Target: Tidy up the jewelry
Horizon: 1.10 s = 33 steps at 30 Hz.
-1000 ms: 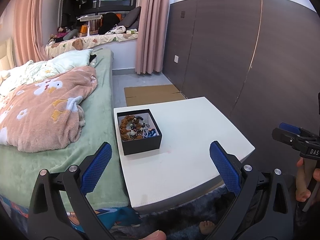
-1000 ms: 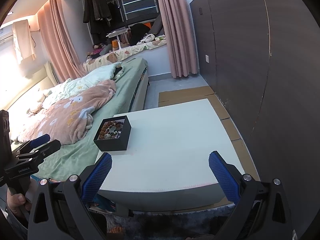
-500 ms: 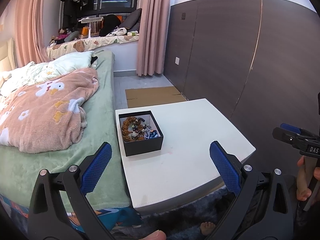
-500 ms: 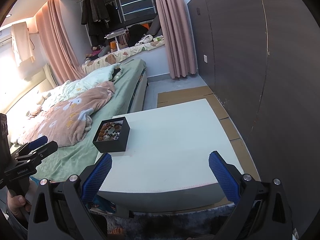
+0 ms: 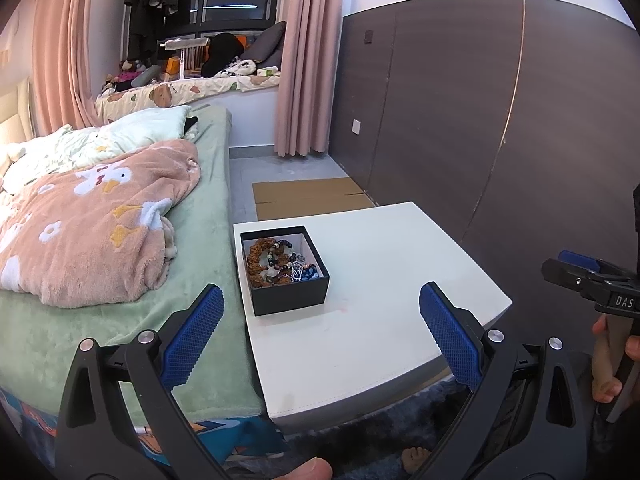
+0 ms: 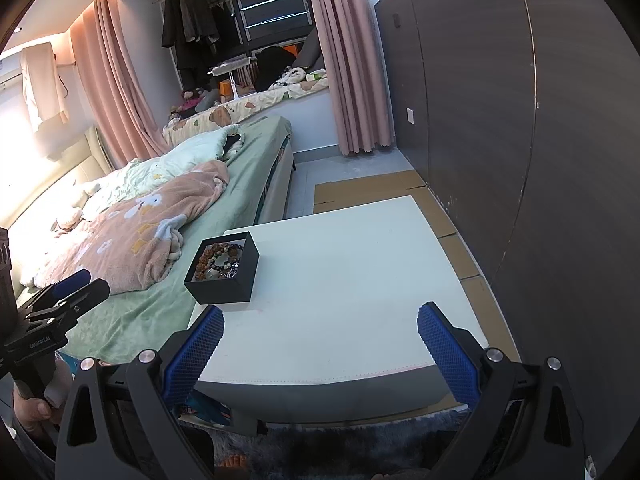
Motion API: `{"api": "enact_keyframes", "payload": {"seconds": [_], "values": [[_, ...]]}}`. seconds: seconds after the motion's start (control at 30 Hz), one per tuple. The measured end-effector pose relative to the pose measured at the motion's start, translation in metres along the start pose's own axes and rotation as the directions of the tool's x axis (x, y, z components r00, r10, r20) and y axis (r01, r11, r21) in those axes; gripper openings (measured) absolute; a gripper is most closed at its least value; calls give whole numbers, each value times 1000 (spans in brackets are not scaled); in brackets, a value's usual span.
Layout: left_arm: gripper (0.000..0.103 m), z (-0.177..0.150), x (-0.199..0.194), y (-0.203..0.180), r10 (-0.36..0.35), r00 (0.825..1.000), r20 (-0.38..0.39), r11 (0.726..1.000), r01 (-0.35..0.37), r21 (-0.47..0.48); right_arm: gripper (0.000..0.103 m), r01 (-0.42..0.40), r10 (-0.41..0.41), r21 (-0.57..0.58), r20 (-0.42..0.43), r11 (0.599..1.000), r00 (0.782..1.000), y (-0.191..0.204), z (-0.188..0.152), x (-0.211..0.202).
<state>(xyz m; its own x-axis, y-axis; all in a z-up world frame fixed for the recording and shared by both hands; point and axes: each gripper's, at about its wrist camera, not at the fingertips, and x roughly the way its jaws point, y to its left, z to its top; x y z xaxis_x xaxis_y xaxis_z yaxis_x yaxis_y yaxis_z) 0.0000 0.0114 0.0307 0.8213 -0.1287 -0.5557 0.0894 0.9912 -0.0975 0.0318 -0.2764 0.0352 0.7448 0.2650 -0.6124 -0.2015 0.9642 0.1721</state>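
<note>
On the far left of both views lies the bed [image 5: 120, 312], its green sheet under a rumpled pink blanket [image 5: 88, 232], pressed right against the white table [image 5: 380, 320]. Near the table's left edge, beside the bed, stands the black box [image 5: 286, 292], lidless, with the jewelry [image 5: 276, 260] heaped inside: brown bead bracelets, dark beads, something silvery and blue, all tangled together. No piece shows on the tabletop around it. That fits either jewelry gathered into the box or a heap waiting to be sorted out of it; the pictures do not settle which. The left gripper [image 5: 320, 332] hangs short of the table's near edge with its blue pads spread wide and nothing between them. Further right, the right gripper [image 6: 320, 336] is likewise spread and empty, looking across the bare right half of the table. The risks, as I judge them: the strands look interlocked, so pinching one bracelet would likely drag its neighbours up and spill them; the box sits close to the bed-side edge, so a sideways nudge from a finger could tip it onto the bedding; and thin chains may slip from broad pads. Compared with a second ago, the box appears slightly lower and nearer in both views, so both grippers have eased forward a little, their spread unchanged.
</note>
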Motion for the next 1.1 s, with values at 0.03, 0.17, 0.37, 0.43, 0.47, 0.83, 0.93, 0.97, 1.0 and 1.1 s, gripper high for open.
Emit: {"api": "enact_keyframes", "payload": {"seconds": [0.03,0.17,0.37,0.43,0.47,0.83,0.93,0.97,1.0,1.1], "values": [[98,0,0,-1,1,1000,0,1000,-1,2,95,0,0,0,0,1000,1000,0,0,0],[98,0,-1,-1,2,1000,1,1000,-2,6,95,0,0,1,0,1000,1000,0,0,0],[98,0,-1,-2,6,1000,6,1000,-6,12,95,0,0,1,-1,1000,1000,0,1,0],[98,0,-2,-3,6,1000,6,1000,-6,13,95,-1,1,1,-1,1000,1000,-1,1,-1],[98,0,-2,-3,8,1000,7,1000,-8,13,95,0,0,0,-1,1000,1000,-1,1,-1],[98,2,-5,-3,17,1000,15,1000,-17,14,95,0,0,0,-2,1000,1000,-1,2,0],[98,2,-6,-2,9,1000,20,1000,-9,14,95,0,0,0,-2,1000,1000,-1,2,0],[98,2,-7,-1,6,1000,25,1000,-6,13,95,0,0,0,-3,1000,1000,-1,2,0],[98,1,-8,-1,4,1000,28,1000,-5,12,95,0,0,0,-3,1000,1000,-1,2,0],[98,1,-9,1,1,999,32,1000,-1,9,95,0,0,0,-3,1000,1000,-2,2,0]]}}
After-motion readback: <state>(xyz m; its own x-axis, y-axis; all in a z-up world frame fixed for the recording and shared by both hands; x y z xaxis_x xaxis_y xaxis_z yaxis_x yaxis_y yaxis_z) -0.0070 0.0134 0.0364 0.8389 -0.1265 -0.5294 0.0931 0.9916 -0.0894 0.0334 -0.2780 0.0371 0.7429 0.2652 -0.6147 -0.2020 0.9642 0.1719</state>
